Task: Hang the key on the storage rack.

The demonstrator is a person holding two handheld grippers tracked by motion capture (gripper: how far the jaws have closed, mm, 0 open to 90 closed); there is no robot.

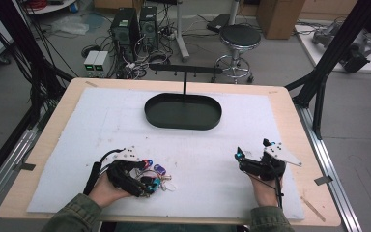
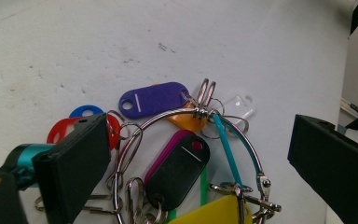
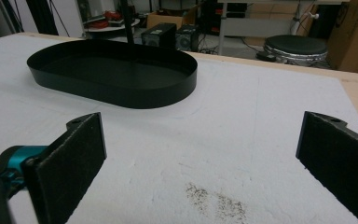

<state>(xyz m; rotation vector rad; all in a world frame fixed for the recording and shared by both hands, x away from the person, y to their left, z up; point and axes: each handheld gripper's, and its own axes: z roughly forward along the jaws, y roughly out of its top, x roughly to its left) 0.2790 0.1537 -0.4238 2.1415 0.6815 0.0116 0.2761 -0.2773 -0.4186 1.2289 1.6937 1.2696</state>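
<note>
High view: I am seeing the bunch of key tags lying on the white surface near its front left, the left hand-held gripper hovering right over it; a black oval tray is sitting well beyond.
Left gripper view: I am looking between wide-open jaws at a big metal ring carrying purple, black, orange, yellow, red and blue tags.
Right gripper view: the right hand-held gripper is standing open over bare surface, holding nothing.
</note>
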